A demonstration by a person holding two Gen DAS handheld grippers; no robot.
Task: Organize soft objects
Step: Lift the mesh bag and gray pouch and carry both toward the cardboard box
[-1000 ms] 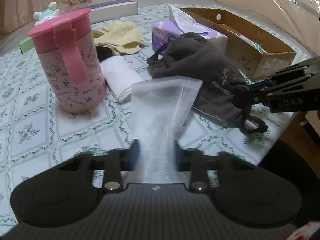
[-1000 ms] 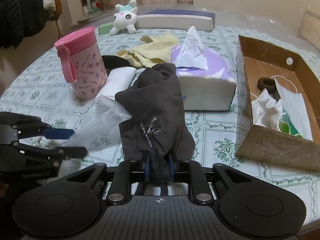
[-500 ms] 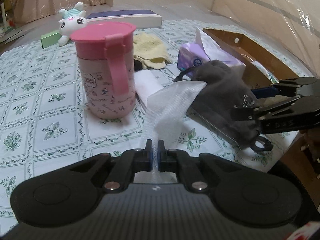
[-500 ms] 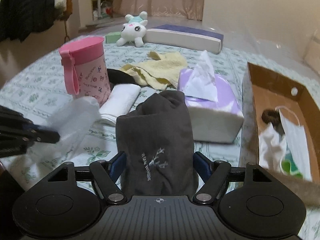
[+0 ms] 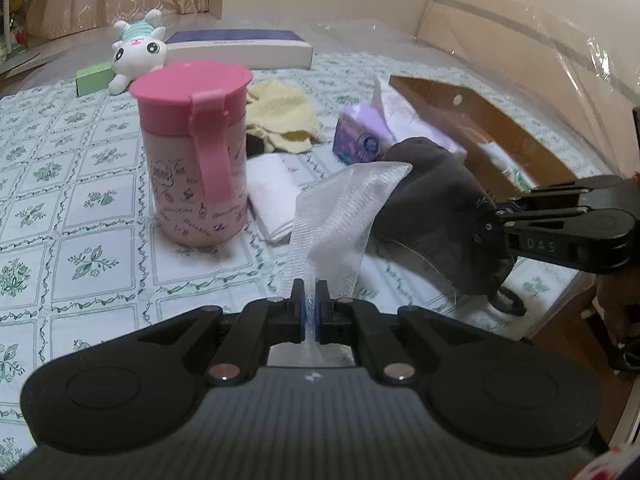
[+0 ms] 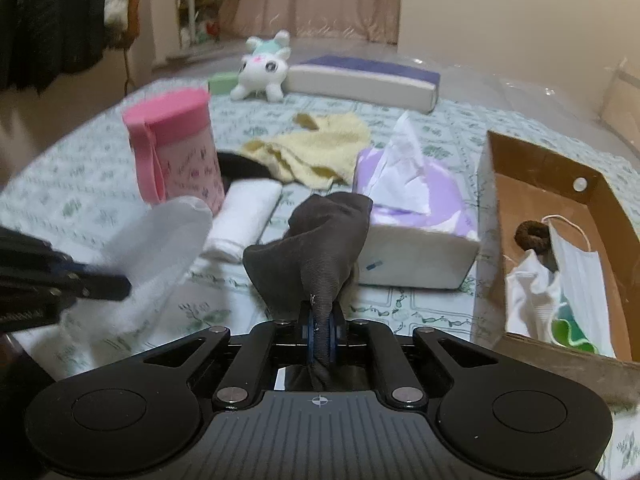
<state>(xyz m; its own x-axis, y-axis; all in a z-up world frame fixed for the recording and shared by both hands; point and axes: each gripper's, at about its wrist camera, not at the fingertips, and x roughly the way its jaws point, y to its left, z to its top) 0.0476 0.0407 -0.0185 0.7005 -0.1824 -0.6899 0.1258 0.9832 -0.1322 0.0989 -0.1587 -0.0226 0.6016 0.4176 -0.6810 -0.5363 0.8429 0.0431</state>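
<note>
My left gripper [image 5: 308, 304] is shut on a translucent white mesh cloth [image 5: 340, 208] and holds it above the table; it also shows at the left of the right wrist view [image 6: 160, 248]. My right gripper [image 6: 322, 328] is shut on a dark grey cloth pouch [image 6: 320, 240] and lifts it off the table; in the left wrist view the pouch [image 5: 436, 200] hangs from that gripper [image 5: 496, 216]. A cardboard box [image 6: 496, 168] at the right holds a face mask [image 6: 576, 264], a white cloth and a brown hair tie [image 6: 532, 236].
On the patterned tablecloth stand a pink lidded cup [image 5: 192, 152], a folded white towel [image 5: 272, 188], a yellow cloth [image 6: 316, 148], a purple tissue pack [image 6: 416, 216], a black item beside the cup, a plush bunny [image 6: 264, 68], a green block and a long flat box [image 6: 360, 80].
Both grippers closed and lifted: the left shut on the mesh cloth, the right opened then shut on the grey pouch. Both cloths now hang bunched above the table.
</note>
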